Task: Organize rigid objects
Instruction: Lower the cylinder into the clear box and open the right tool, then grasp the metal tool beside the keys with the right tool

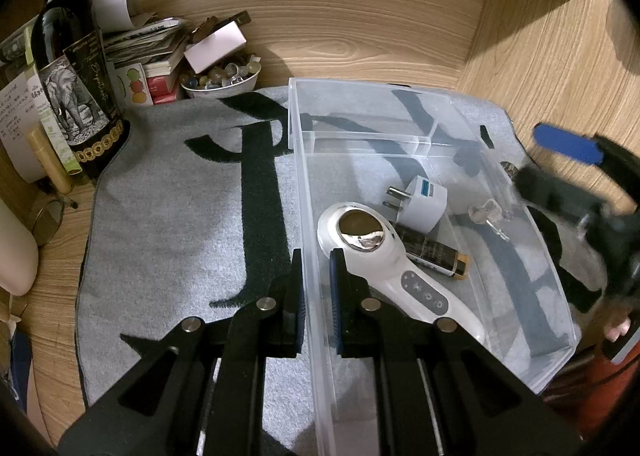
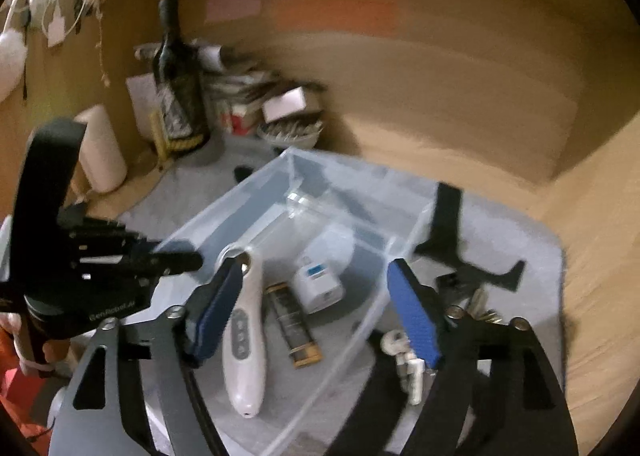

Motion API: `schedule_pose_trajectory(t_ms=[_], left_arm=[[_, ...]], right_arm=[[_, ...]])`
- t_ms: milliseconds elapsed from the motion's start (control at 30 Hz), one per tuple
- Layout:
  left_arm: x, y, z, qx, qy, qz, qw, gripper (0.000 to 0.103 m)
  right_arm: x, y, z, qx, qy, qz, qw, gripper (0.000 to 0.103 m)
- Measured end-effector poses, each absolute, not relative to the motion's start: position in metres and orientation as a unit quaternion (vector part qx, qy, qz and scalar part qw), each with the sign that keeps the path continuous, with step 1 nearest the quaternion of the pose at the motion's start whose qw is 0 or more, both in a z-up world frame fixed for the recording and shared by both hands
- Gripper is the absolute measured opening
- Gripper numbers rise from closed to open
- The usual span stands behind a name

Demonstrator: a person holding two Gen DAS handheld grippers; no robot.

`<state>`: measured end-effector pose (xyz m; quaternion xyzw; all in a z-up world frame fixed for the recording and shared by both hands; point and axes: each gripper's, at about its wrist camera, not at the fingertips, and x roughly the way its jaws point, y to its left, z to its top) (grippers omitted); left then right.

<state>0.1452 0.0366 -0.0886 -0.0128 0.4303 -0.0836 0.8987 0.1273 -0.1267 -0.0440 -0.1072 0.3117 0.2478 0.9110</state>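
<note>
A clear plastic bin [image 1: 400, 144] lies on a grey mat [image 1: 180, 216]. Inside it are a white handheld device with a metal head [image 1: 360, 232], a white plug adapter [image 1: 420, 204], a dark battery-like cylinder [image 1: 432, 252] and a small clear piece [image 1: 486, 212]. My left gripper [image 1: 316, 292] is shut on the bin's left wall, one finger on each side. My right gripper [image 2: 316, 304] hangs open above the bin with nothing between its pads; the device [image 2: 244, 336], cylinder [image 2: 294, 324] and adapter [image 2: 320, 280] lie below it. Keys [image 2: 480, 304] and a small white object [image 2: 408, 364] lie on the mat outside the bin.
A dark wine bottle [image 1: 76, 76], a stack of books and papers [image 1: 152, 44] and a bowl of small items [image 1: 220, 80] crowd the back left corner. Wooden walls close the back and right. A white roll [image 2: 100, 148] stands at the left.
</note>
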Motion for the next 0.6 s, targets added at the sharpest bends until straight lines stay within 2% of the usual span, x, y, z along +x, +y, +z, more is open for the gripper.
schedule_pose_trajectory(t_ms=[167, 367, 600], left_arm=[[0.145, 0.036, -0.089, -0.012, 0.430, -0.083, 0.899, 0.010], [0.145, 0.036, -0.089, -0.011, 0.429, -0.083, 0.899, 0.010], [0.145, 0.036, -0.089, -0.011, 0.430, -0.083, 0.899, 0.010]], right_arm=[[0.126, -0.151, -0.028, -0.094, 0.289, 0.212, 0.929, 0.081], [0.129, -0.186, -0.020, -0.080, 0.278, 0.161, 0.944, 0.082], [0.147, -0.228, -0.039, -0.052, 0.313, 0.104, 0.943, 0.082]])
